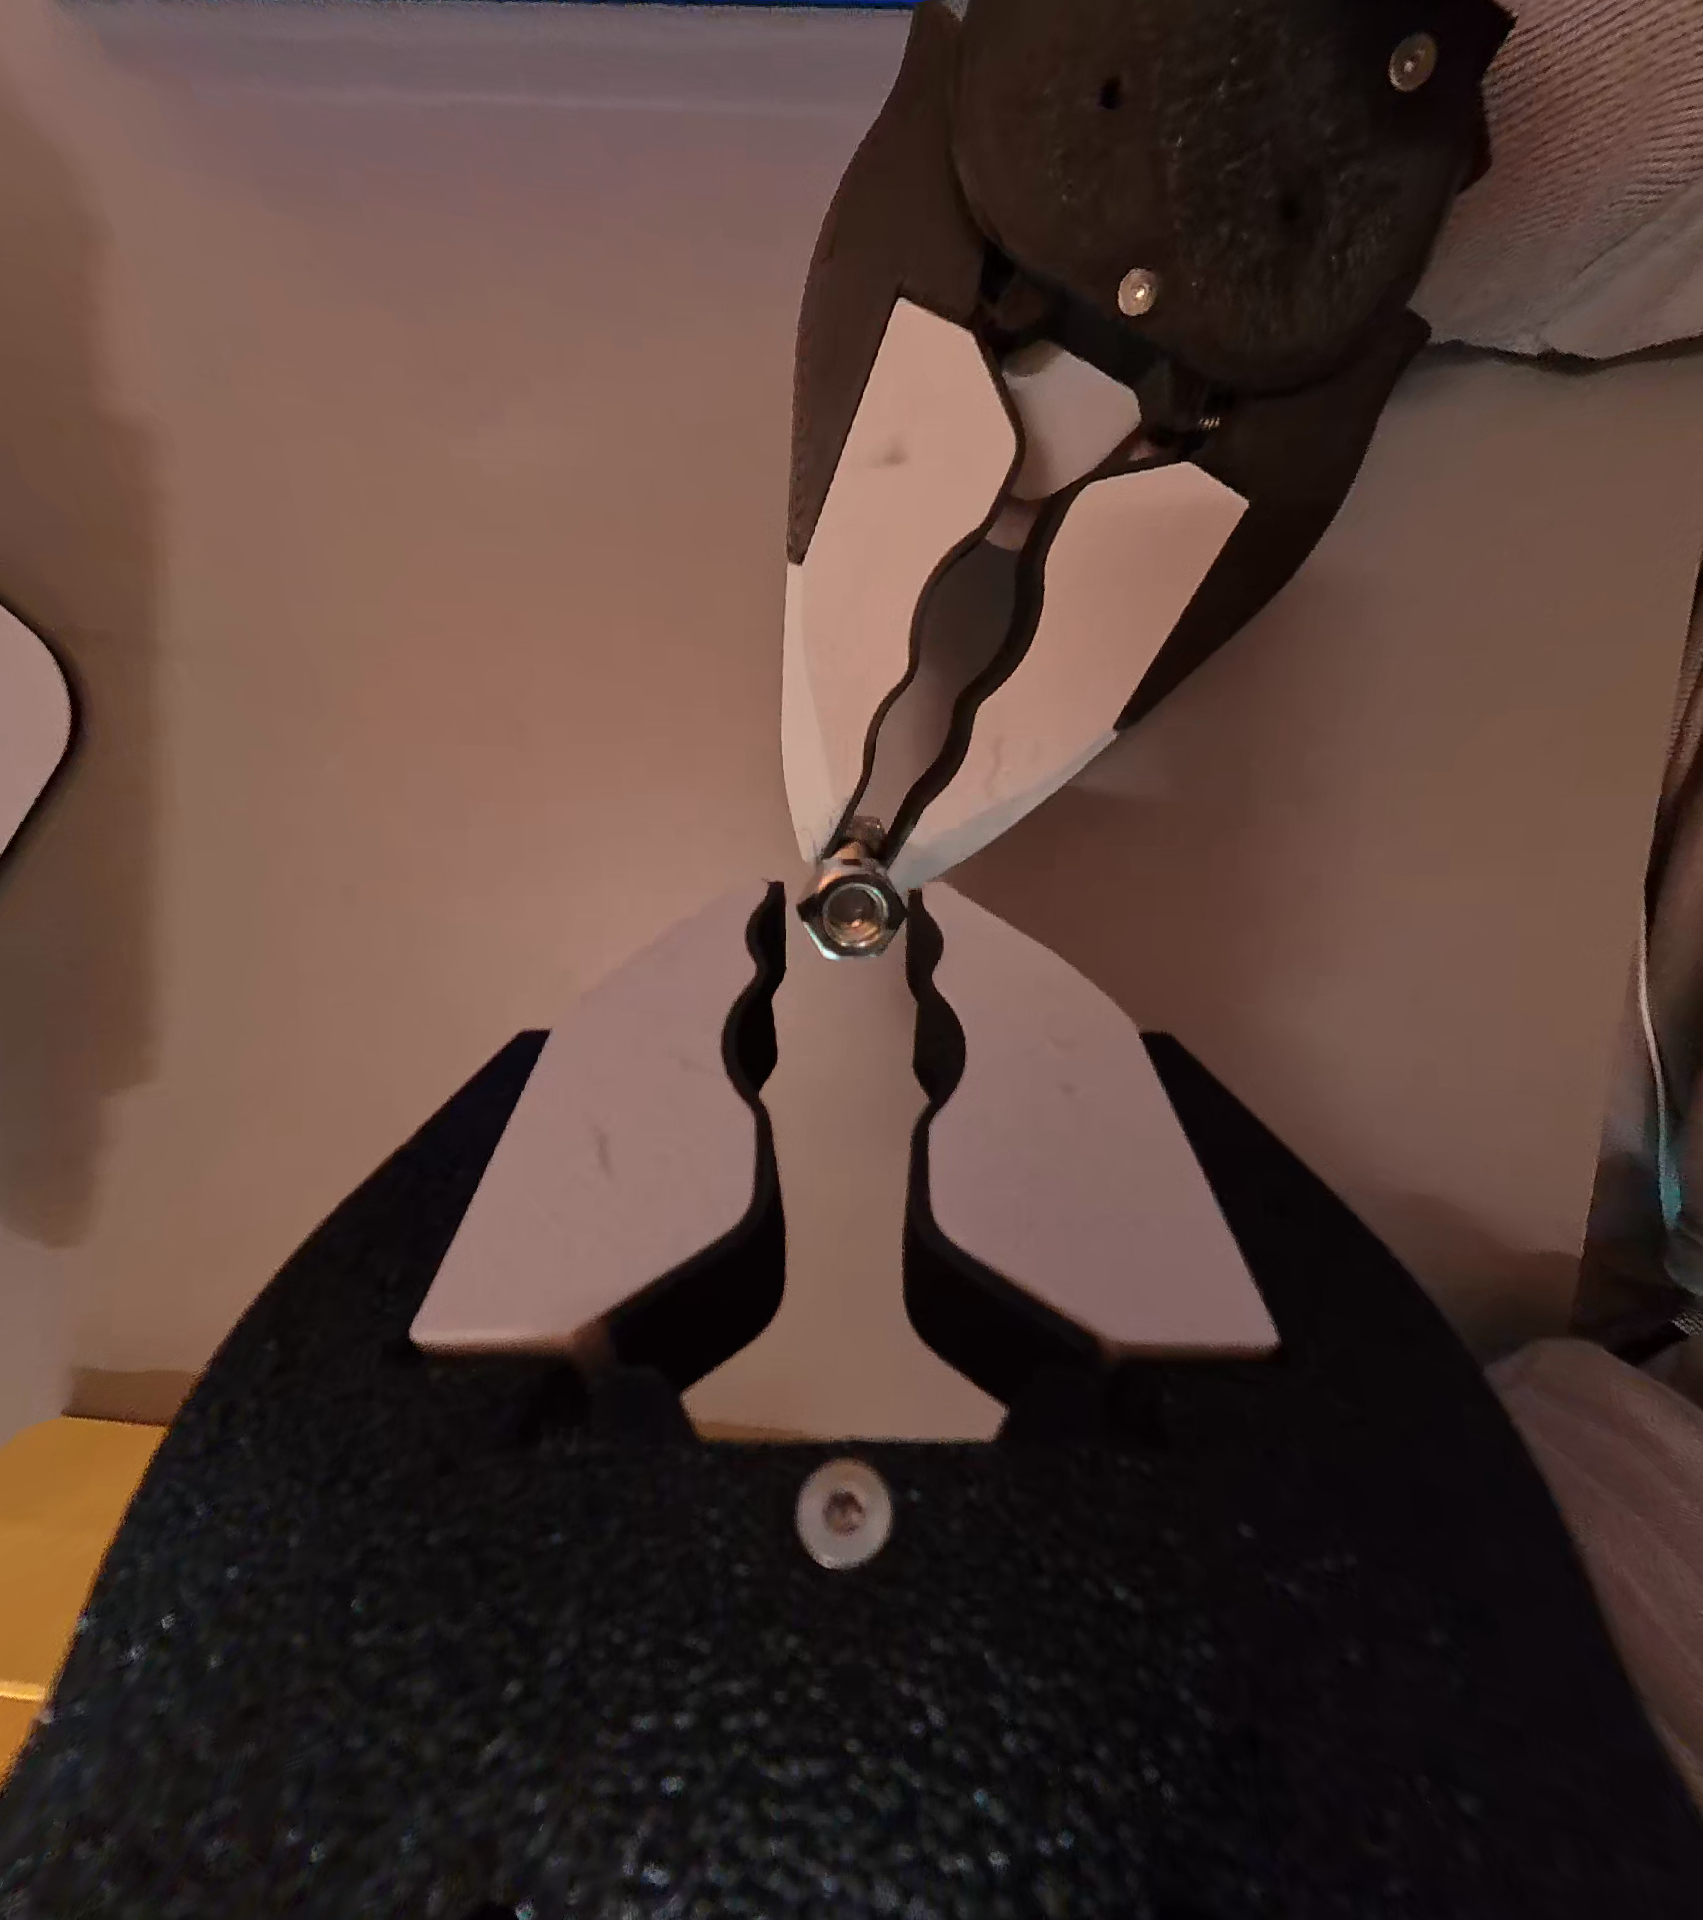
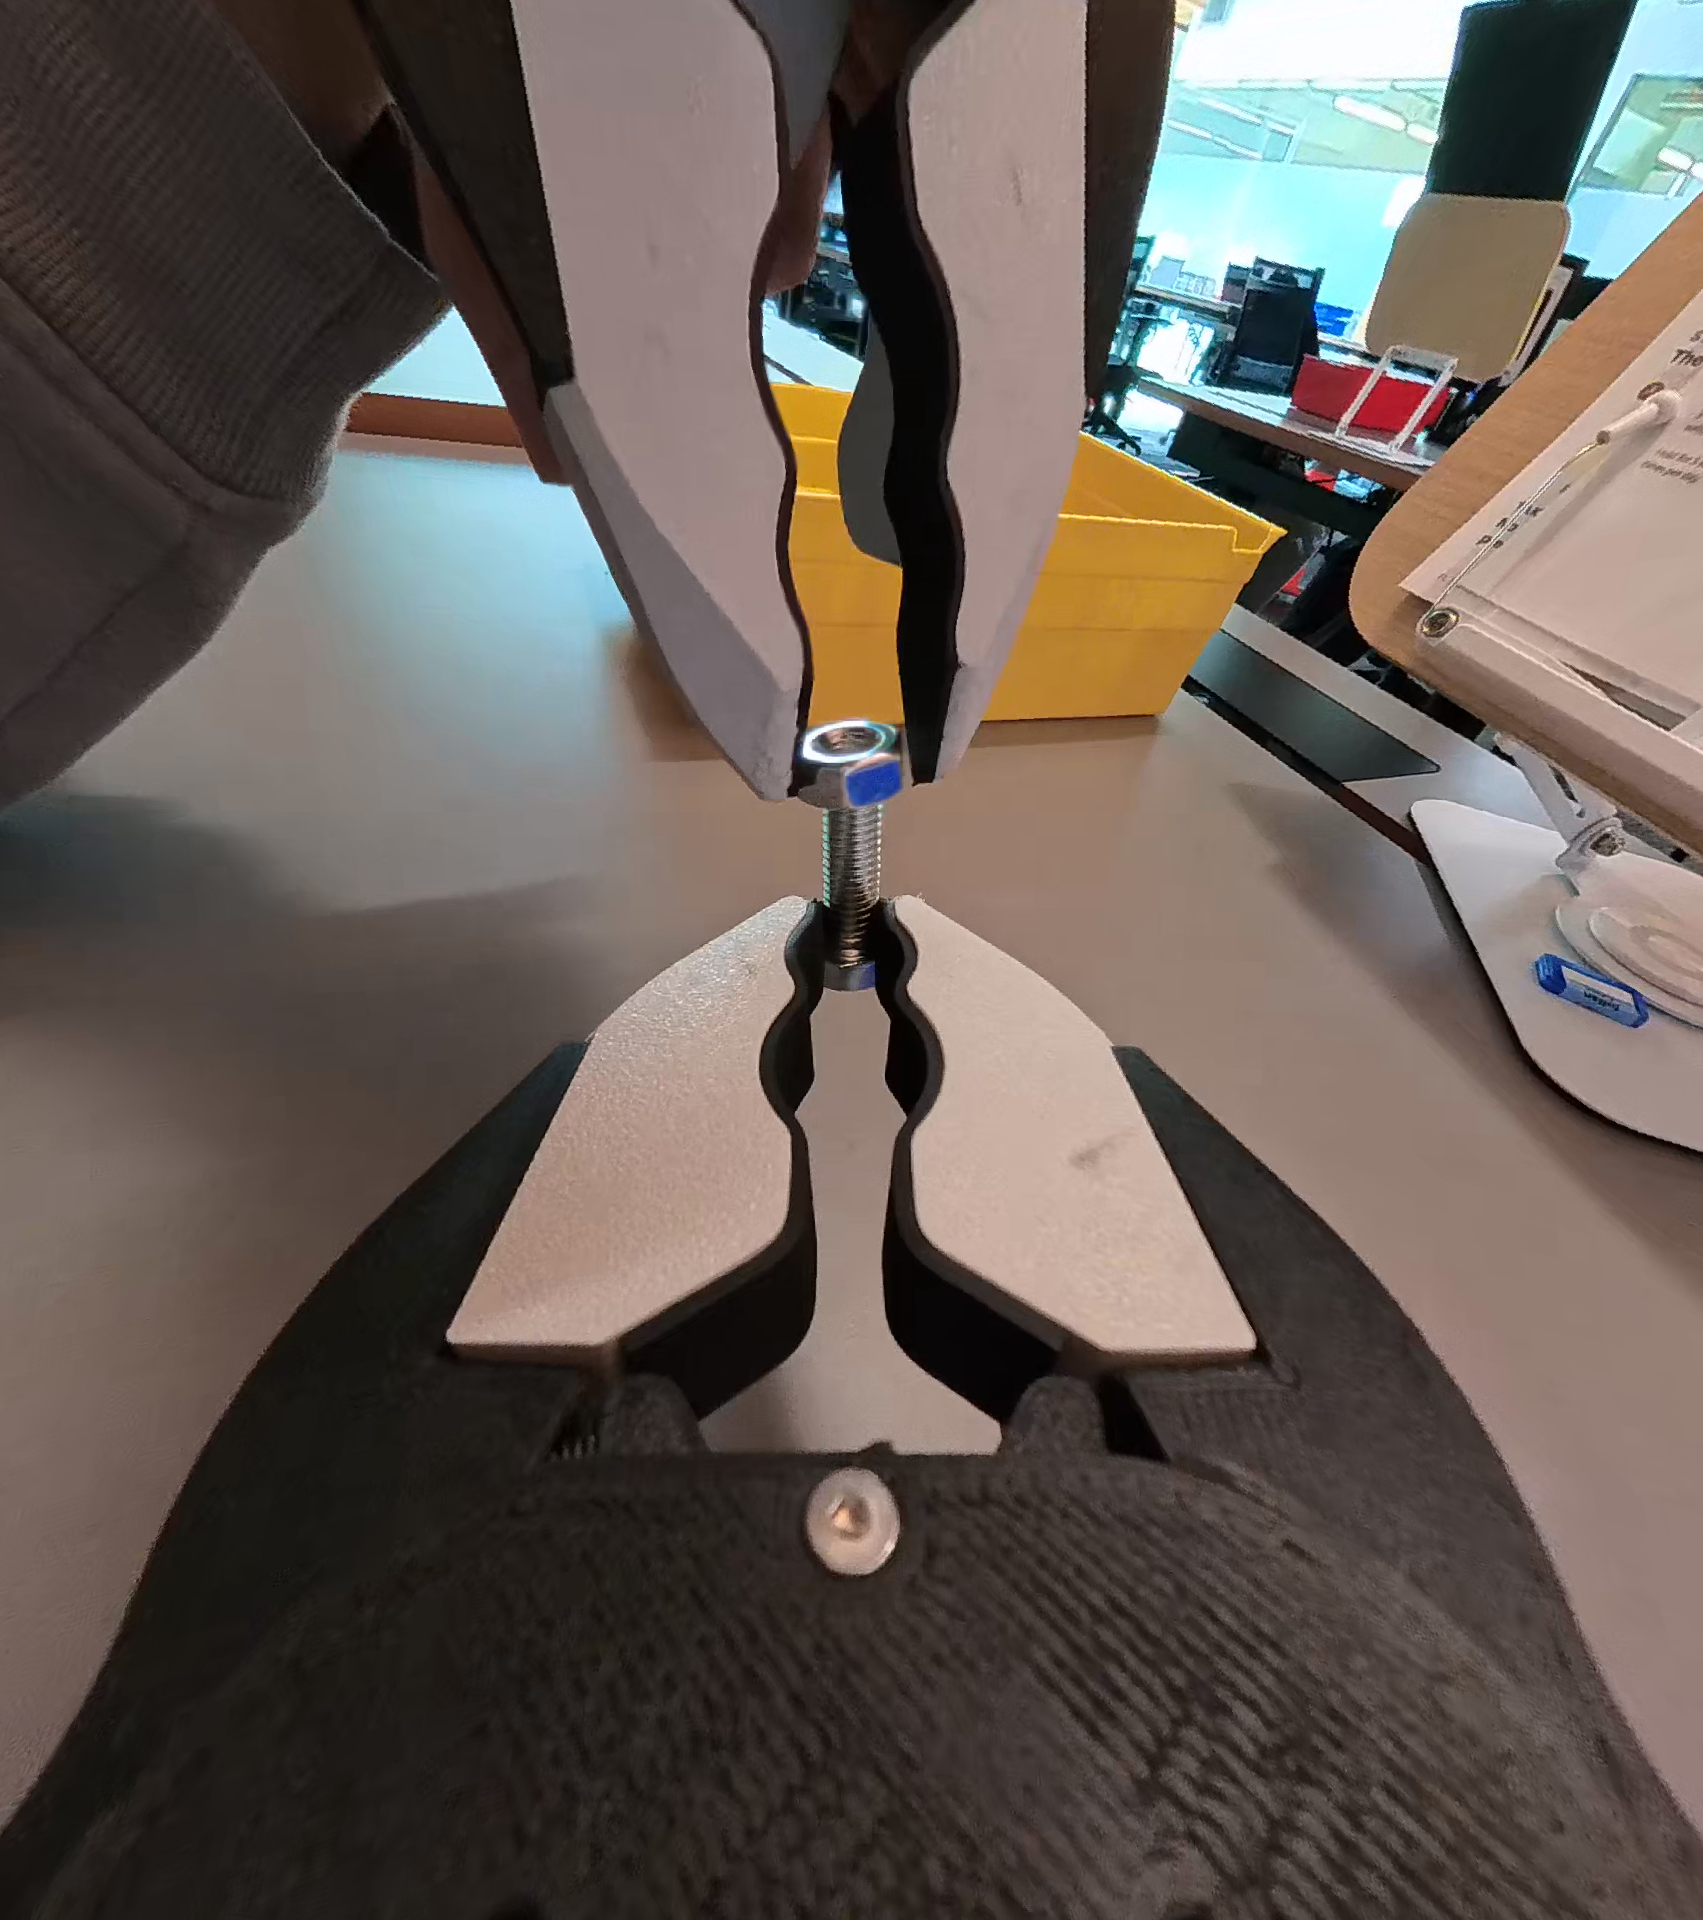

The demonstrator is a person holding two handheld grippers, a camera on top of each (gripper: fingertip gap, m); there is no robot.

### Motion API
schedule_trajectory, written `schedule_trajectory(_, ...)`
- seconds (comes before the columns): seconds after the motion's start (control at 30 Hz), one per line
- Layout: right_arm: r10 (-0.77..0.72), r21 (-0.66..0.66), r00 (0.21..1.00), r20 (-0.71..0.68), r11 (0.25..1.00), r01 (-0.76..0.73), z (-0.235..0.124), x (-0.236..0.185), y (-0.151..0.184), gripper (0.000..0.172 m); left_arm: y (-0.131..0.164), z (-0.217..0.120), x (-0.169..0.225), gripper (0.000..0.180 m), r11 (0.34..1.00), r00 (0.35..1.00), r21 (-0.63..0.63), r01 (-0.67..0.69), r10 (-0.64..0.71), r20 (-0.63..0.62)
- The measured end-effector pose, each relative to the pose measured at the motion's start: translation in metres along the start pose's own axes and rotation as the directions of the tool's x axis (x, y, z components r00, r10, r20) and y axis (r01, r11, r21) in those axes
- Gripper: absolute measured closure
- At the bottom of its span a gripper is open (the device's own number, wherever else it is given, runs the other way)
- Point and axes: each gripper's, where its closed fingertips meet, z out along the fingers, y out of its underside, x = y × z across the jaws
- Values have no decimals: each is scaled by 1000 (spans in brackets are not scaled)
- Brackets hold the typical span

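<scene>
The right hand-held gripper point(image 2: 852, 940) clamps the bolt point(image 2: 845, 873) near its head. The left hand-held gripper point(image 2: 852, 764) pinches the nut point(image 2: 849, 764) on its far end, above the table point(image 2: 307, 831).

Open desk point(image 2: 327, 790) surface is seen on both sides of the two tongs, which meet tip to tip over its middle. The far side is blocked by a yellow bin point(image 2: 1127, 582). The right edge is taken up by a white stand base point(image 2: 1574, 1049) and a tilted board point(image 2: 1553, 416). A sleeve point(image 2: 68, 416) crowds the left.
</scene>
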Motion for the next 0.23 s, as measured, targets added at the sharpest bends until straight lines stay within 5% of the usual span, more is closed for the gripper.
schedule_trajectory(0.03,8,3,1000,7,1000,-8,0,-1,0,163,-1,0,1,160,1000,1000,10,0,0,-7)
schedule_trajectory(0.23,35,27,999,27,999,-36,-1,-2,-3,163,-3,-1,1,160,999,1000,35,-2,2,-13)
